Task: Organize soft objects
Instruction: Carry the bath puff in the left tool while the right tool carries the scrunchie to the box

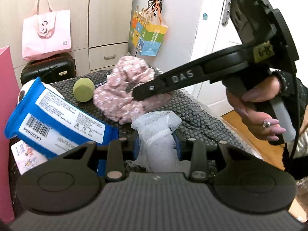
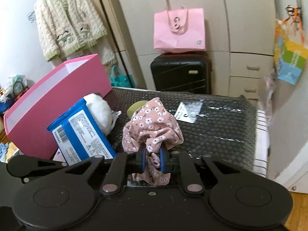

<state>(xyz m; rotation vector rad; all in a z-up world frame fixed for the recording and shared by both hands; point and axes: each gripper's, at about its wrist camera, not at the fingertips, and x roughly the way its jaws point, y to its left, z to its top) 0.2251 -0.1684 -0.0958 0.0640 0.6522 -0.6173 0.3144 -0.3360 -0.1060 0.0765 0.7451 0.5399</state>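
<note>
Floral cloth [image 2: 152,127] and white lace cloth [image 1: 159,132] both lie bunched on the dark dotted table [image 2: 221,127], each already pinched: my right gripper [image 2: 153,158] is closed on the floral one, my left gripper [image 1: 156,148] on the lace. Both look light, limp and easy to slip, so I judge a thick gathered fold is the best place to hold.
</note>
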